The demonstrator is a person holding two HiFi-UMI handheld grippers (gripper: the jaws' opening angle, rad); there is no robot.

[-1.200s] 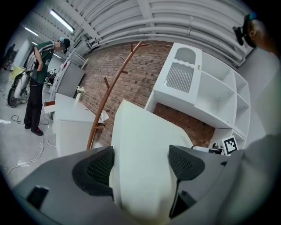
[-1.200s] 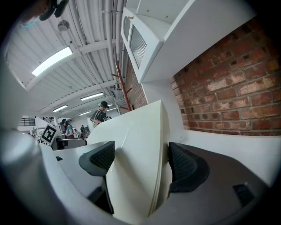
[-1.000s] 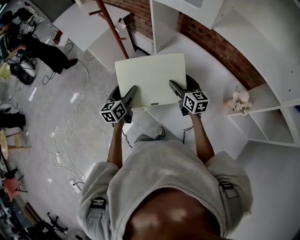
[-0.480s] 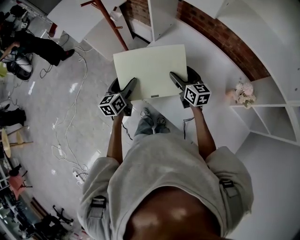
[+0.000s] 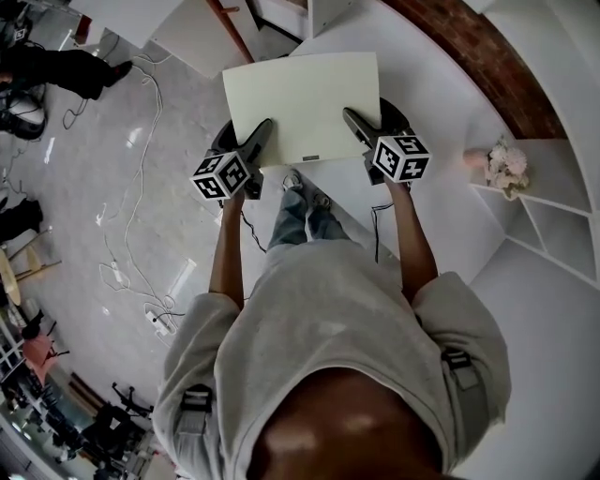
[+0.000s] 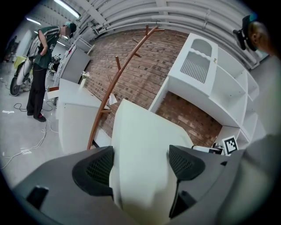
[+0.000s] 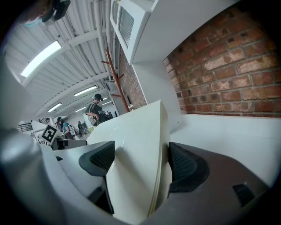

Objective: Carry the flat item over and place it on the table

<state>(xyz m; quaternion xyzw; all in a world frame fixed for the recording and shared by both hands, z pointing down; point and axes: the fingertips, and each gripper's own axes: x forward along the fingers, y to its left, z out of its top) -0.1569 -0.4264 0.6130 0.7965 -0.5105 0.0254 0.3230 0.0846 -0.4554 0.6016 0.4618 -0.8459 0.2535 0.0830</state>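
A flat cream board (image 5: 305, 103) is held level in front of me, over the near edge of the white table (image 5: 441, 216). My left gripper (image 5: 258, 142) is shut on its left near edge, and my right gripper (image 5: 356, 127) is shut on its right near edge. In the left gripper view the board (image 6: 145, 145) fills the gap between the dark pads (image 6: 94, 169). In the right gripper view the board (image 7: 131, 154) is seen edge-on between the pads (image 7: 184, 165), above the white table top (image 7: 228, 132).
A small pink flower bunch (image 5: 506, 164) sits on the table by white open shelves (image 5: 553, 206). A brick wall (image 5: 497, 66) backs the table. A reddish coat stand (image 5: 230, 19) and white cabinets stand ahead left. Cables (image 5: 131, 216) trail over the floor, and a person's legs (image 5: 66, 70) show at far left.
Both grippers and the board have moved forward, further over the table edge. The flowers and shelves have come closer, and my legs now show under the board.
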